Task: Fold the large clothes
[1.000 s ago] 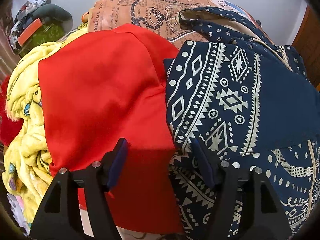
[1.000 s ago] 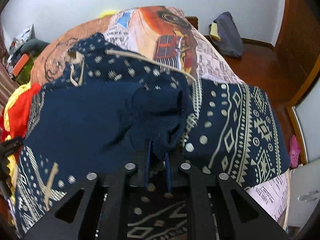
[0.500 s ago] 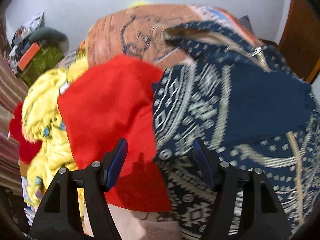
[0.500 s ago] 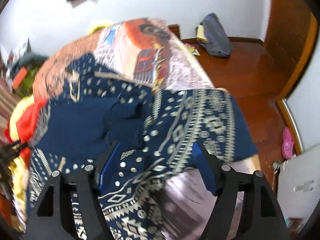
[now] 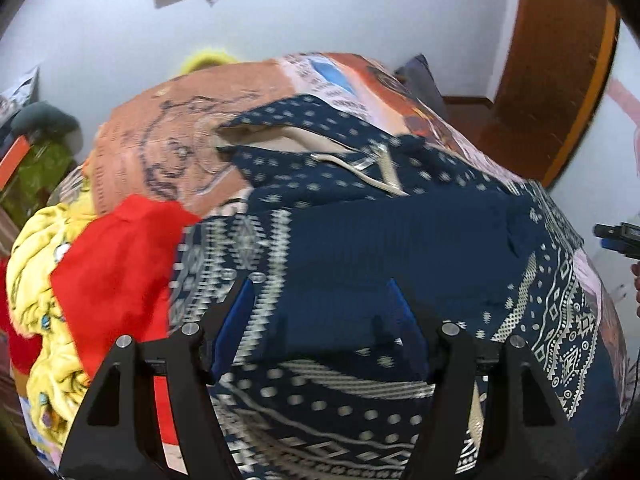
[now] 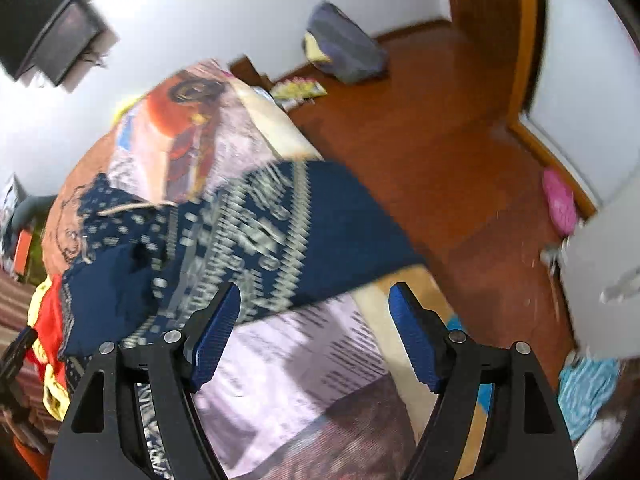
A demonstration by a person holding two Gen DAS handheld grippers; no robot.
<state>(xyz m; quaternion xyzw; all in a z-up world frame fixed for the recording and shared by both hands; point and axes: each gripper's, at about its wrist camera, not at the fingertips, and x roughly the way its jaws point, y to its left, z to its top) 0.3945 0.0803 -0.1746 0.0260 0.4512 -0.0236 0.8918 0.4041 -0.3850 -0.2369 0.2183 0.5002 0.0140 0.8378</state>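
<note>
the left tongs stand wide apart with nothing between their blue pads, poised over the navy patterned garment, above its plain dark middle panel. the right tongs are also spread wide and hold nothing; between their fingers lies the pale newspaper-print bedcover, with the garment's edge just beyond the left pad.

the garment is spread across the bed, its cream geometric bands running along both sides and a dotted hood part with a pale drawstring at the far end. in the right wrist view its near corner reaches the bed's edge beside the wooden floor.

just left of the garment lies a red cloth, touching its side, and beyond that a yellow printed blanket. on the floor by the wall sits a grey bag, and a pink slipper lies near the door frame. both views are blurred.
</note>
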